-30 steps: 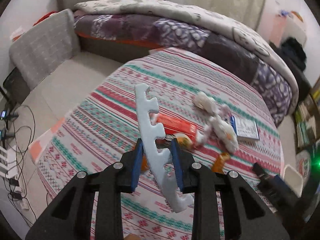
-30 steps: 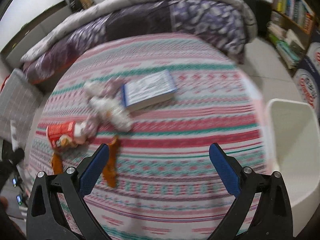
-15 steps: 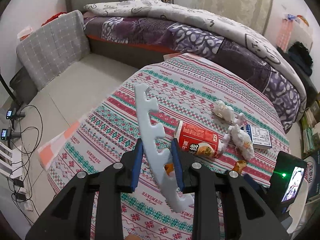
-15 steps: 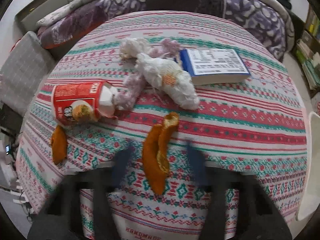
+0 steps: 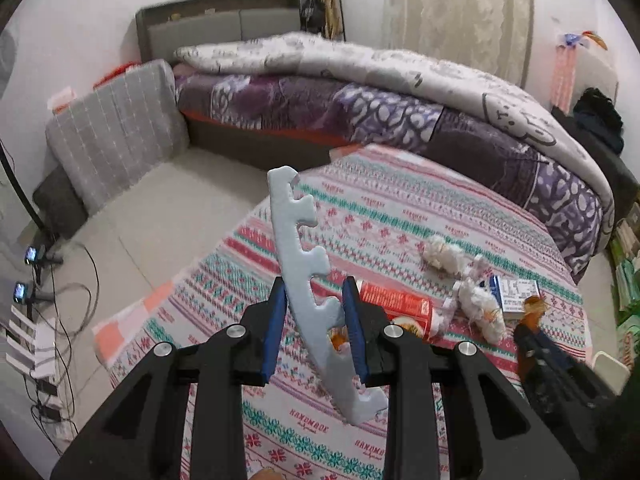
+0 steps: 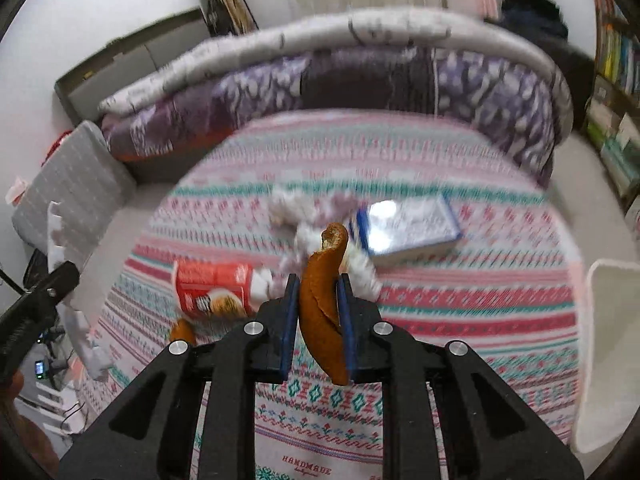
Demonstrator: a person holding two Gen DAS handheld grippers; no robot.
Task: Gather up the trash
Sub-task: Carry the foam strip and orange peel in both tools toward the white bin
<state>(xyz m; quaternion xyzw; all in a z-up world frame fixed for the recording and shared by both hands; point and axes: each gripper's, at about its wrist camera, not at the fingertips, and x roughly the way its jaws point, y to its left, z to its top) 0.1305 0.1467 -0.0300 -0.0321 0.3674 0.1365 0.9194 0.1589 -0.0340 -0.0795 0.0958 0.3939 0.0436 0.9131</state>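
My left gripper [image 5: 314, 312] is shut on a long notched strip of white foam [image 5: 306, 276] that stands tilted above the patterned tablecloth [image 5: 400, 208]. In the right wrist view my right gripper [image 6: 318, 314] is shut on an orange peel [image 6: 320, 292], lifted off the cloth. On the table lie a tipped red cup [image 6: 212, 288] [image 5: 394, 304], crumpled white tissues [image 5: 478, 304] [image 6: 304, 216] and a second bit of orange peel [image 6: 182, 330]. The right gripper with its peel [image 5: 532, 308] shows at the right edge of the left wrist view.
A blue-edged book [image 6: 408, 228] lies on the cloth behind the tissues. A white bin [image 6: 608, 356] stands by the table's right side. A bed with purple bedding [image 5: 400, 112] is behind the table; a grey cushion [image 5: 116, 140] and cables [image 5: 60, 296] are on the floor at left.
My right gripper went from wide open to shut on the orange peel and lifted it off the cloth. My left gripper kept its hold on the foam strip and tilted a little upward.
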